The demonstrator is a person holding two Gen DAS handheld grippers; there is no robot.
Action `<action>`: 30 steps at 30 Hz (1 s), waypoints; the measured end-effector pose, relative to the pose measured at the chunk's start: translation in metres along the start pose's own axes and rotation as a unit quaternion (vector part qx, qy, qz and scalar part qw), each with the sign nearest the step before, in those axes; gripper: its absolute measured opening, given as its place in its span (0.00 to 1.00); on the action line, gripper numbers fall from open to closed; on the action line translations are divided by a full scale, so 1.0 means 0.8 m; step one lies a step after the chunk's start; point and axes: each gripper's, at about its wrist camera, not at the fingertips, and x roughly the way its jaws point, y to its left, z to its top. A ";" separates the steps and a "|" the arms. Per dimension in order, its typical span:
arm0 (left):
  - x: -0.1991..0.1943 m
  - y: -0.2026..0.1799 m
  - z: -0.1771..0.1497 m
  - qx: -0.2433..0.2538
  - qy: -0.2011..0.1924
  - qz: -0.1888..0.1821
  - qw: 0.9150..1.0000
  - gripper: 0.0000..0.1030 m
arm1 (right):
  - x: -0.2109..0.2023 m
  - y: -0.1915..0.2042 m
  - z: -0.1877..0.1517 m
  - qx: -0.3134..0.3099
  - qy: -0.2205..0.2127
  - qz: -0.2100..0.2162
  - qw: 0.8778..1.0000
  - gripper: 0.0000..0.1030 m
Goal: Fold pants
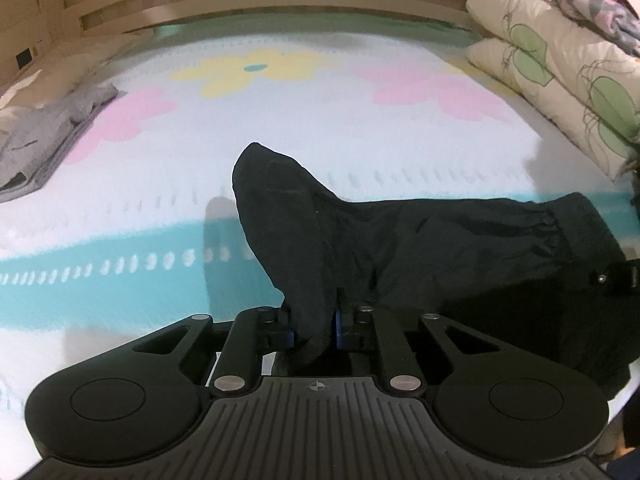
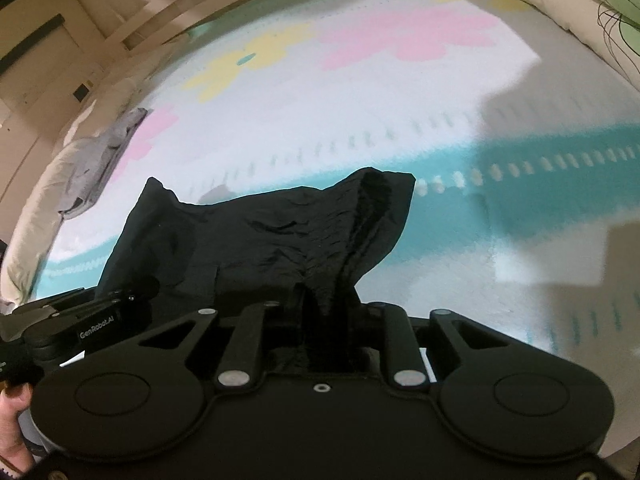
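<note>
Both claws are pinching the black pants, each on its own bunch of cloth. Between the pads of the left gripper a fold of the pants is being squeezed, standing up in a peak just ahead of the fingertips and trailing off to that claw's right, toward the other tool. From its own camera, the right gripper is clamping a ridge of the same garment, which is spreading ahead of it and to its left, where the left tool's body is showing at the frame edge.

Two grips along one edge probably are serving to keep that edge taut and level, so the cloth is hanging as a sheet and can be laid over itself cleanly; a single pinch would let it droop and twist.

Beyond both claws the flowered bed cover is lying bare, likely the landing spot. Far left of the left claw, grey clothes are sitting in a pile; far right, pillows are stacked.

No containers are showing in either view.
</note>
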 end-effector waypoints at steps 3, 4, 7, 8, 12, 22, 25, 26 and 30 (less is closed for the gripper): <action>-0.006 0.000 0.004 0.004 -0.008 0.003 1.000 0.15 | -0.001 0.004 0.002 -0.001 -0.002 0.008 1.000 0.27; -0.008 0.000 0.006 0.003 -0.009 0.004 1.000 0.15 | -0.001 0.006 0.002 -0.003 -0.002 0.010 1.000 0.27; -0.011 0.000 0.011 0.001 -0.015 0.006 1.000 0.15 | -0.001 0.013 0.003 -0.007 -0.005 0.013 1.000 0.27; -0.012 0.001 0.012 0.001 -0.017 0.006 1.000 0.15 | -0.001 0.014 0.004 -0.008 -0.006 0.015 1.000 0.27; -0.012 0.003 0.021 0.001 -0.023 0.009 1.000 0.15 | -0.002 0.019 0.009 -0.008 -0.010 0.021 1.000 0.27; 0.003 0.023 0.070 -0.013 -0.045 0.010 0.999 0.15 | 0.013 0.037 0.062 -0.020 -0.009 0.018 1.000 0.27; 0.021 0.032 0.089 -0.013 -0.045 0.012 0.999 0.15 | 0.030 0.037 0.090 -0.019 -0.005 0.020 1.000 0.27; 0.030 0.035 0.095 -0.013 -0.044 0.013 0.999 0.15 | 0.038 0.036 0.098 -0.018 -0.002 0.021 1.000 0.27; 0.067 0.050 0.107 -0.027 -0.028 0.012 0.999 0.15 | 0.075 0.032 0.134 -0.015 0.006 0.014 1.000 0.26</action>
